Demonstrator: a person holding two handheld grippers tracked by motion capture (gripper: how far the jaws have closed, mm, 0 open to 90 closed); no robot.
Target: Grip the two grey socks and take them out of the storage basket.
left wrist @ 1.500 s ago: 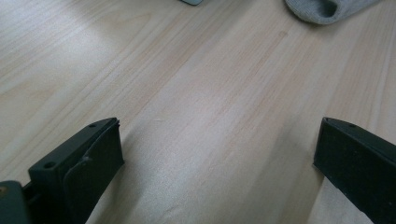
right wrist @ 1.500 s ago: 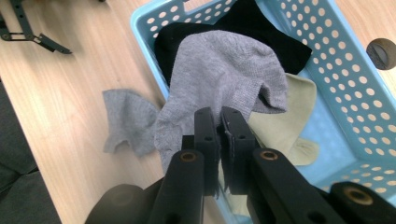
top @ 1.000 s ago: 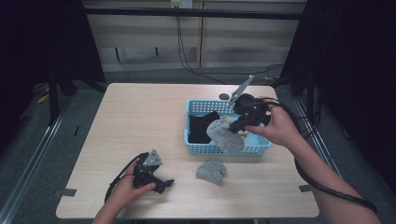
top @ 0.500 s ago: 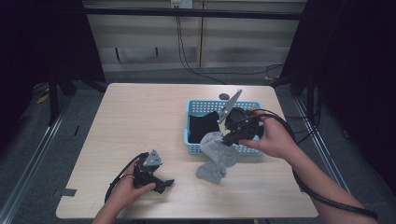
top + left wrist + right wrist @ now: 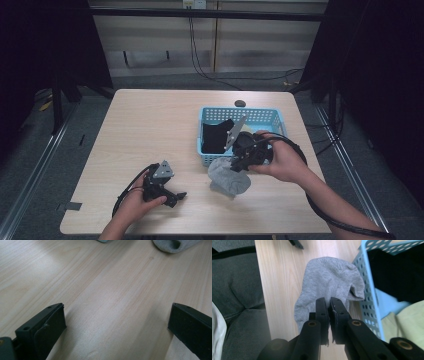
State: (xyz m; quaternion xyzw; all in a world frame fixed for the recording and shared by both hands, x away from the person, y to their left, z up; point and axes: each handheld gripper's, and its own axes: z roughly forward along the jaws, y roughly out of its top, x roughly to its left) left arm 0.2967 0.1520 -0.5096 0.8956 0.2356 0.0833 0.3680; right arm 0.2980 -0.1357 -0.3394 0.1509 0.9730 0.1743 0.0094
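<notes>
A grey sock (image 5: pixel 227 181) (image 5: pixel 329 280) lies bunched on the table just in front of the blue basket (image 5: pixel 240 110). My right gripper (image 5: pixel 235 166) (image 5: pixel 329 303) is shut on the sock's near edge, the cloth pinched between its black jaws. A second grey sock lay at this spot earlier; the two now read as one heap. My left gripper (image 5: pixel 173 196) (image 5: pixel 117 312) rests on the wood near the front edge, jaws wide open with nothing between them. The grey sock (image 5: pixel 175 243) peeks in at the top of the left gripper view.
The basket wall (image 5: pixel 369 302) is right beside the sock; inside lie a black cloth (image 5: pixel 217 135) (image 5: pixel 397 277) and a pale yellow cloth (image 5: pixel 409 322). A small dark round thing (image 5: pixel 240 103) sits behind the basket. Bare wood spreads across the table's left half.
My right gripper came out of the basket with the grey sock, moving toward the table's front and down onto the sock lying there. The left gripper has stayed put.
</notes>
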